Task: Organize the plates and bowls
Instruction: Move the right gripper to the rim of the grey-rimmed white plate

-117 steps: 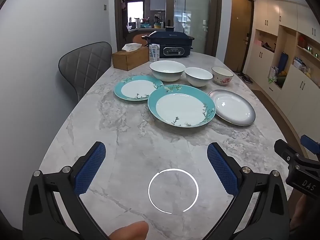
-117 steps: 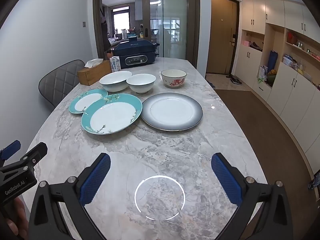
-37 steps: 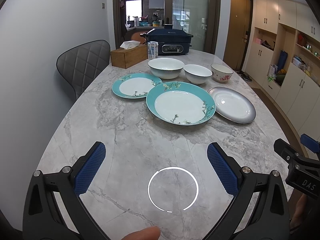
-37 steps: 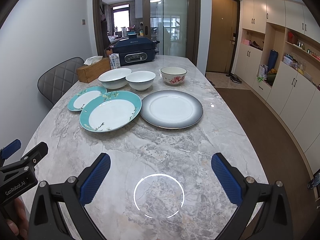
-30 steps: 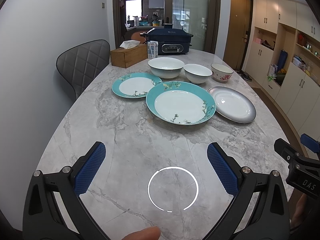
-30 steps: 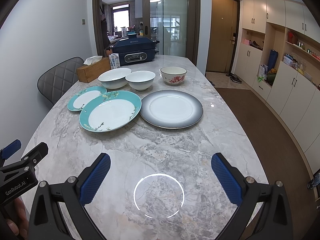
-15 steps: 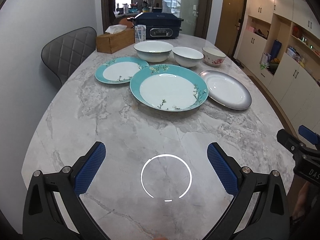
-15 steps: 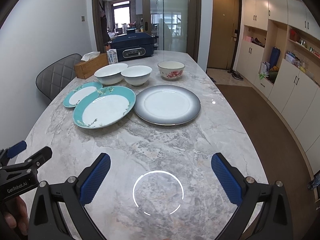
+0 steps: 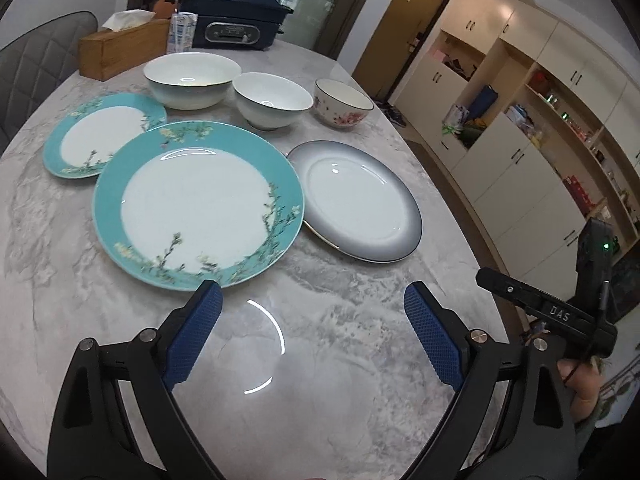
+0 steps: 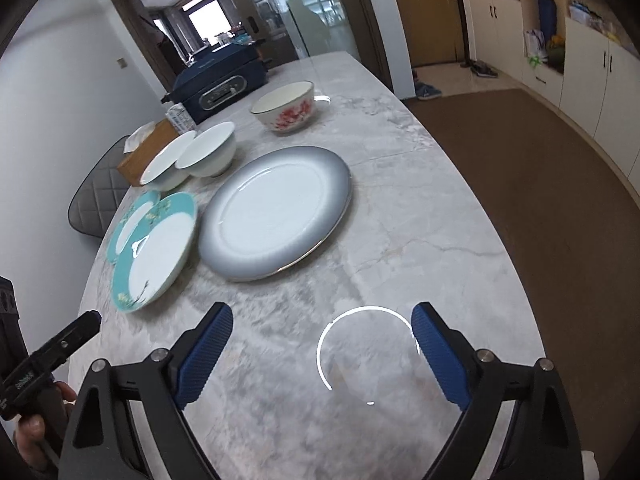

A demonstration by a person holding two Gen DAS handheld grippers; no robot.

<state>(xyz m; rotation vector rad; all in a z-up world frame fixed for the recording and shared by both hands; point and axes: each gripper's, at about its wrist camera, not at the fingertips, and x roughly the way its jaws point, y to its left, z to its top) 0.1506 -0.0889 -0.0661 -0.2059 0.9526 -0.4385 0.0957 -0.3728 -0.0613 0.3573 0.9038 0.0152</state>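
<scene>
Both grippers, left gripper (image 9: 312, 336) and right gripper (image 10: 322, 356), hover wide but closing, empty, nearer than the large teal plate (image 9: 196, 204). The grey plate (image 9: 360, 204) sits just right of it, the small teal plate (image 9: 104, 134) behind-left, three bowls (image 9: 272, 100) beyond.

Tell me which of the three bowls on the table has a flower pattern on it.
The floral bowl, at the right end of the row as the left wrist camera shows it, behind the grey-rimmed plate. It has pink flowers outside; the other two bowls are plain white.
</scene>
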